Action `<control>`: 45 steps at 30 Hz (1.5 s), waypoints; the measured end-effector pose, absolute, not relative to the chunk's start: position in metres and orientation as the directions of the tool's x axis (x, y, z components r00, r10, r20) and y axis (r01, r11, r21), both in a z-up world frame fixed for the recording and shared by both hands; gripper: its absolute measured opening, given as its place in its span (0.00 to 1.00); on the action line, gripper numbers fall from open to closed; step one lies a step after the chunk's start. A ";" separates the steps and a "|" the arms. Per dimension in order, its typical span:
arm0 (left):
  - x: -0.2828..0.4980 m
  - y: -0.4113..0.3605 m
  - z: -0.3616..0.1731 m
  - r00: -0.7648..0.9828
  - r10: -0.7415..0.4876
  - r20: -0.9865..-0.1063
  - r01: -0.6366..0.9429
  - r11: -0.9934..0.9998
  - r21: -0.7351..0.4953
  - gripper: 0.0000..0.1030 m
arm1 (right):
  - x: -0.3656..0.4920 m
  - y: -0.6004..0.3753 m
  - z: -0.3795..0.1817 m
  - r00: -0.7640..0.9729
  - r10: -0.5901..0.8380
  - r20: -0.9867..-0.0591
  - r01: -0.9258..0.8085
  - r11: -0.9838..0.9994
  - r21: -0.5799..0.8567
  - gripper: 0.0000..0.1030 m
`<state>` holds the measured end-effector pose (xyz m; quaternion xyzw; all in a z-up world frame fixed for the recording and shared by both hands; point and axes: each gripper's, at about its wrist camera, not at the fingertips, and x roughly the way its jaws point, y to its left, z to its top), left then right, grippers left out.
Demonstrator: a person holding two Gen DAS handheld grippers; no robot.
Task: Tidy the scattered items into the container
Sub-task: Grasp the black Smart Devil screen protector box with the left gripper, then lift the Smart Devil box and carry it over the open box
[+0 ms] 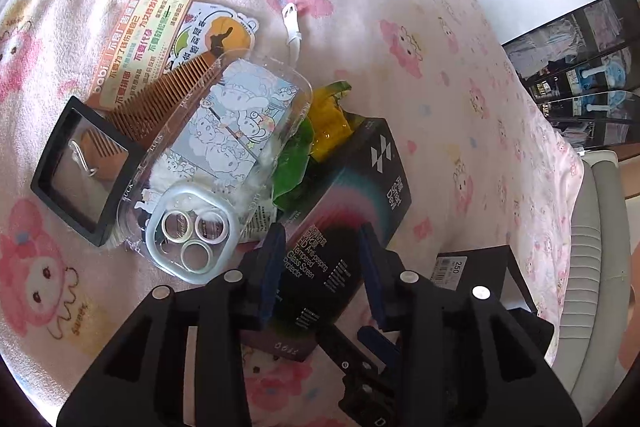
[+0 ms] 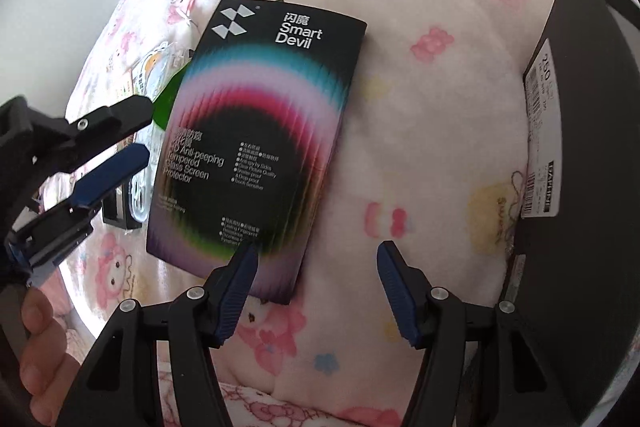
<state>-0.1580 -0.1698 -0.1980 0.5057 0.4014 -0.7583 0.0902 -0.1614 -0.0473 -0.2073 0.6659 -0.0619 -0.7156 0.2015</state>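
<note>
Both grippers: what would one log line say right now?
left gripper: open, empty | right gripper: open, empty | screen protector box: flat on blanket | black container: beside

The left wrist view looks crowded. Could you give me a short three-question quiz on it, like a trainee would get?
1. True or false: the wooden comb lies partly under the clear phone case.
2. Which thing sits between the open fingers of the left gripper? A) the black frame B) the Smart Devil screen protector box C) the white clip
3. Fill in: everything rests on a pink ___ printed with cartoon characters.

Key: 1 true; 2 B; 3 blanket.
</note>
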 end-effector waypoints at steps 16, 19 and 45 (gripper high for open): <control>-0.160 -0.168 -0.199 -0.436 0.199 -0.878 0.587 -0.677 -0.444 0.44 | -0.171 -0.044 -0.204 -0.098 -0.512 -0.854 0.160 -0.855 0.494 0.59; -0.174 -0.163 -0.222 -0.356 0.280 -0.891 0.583 -0.679 -0.446 0.47 | -0.178 -0.047 -0.226 -0.016 -0.503 -0.864 0.149 -0.856 0.496 0.59; -0.172 -0.154 -0.244 -0.328 0.443 -0.834 0.570 -0.612 -0.549 0.53 | -0.207 -0.043 -0.227 -0.092 -0.521 -0.848 0.052 -0.853 0.519 0.62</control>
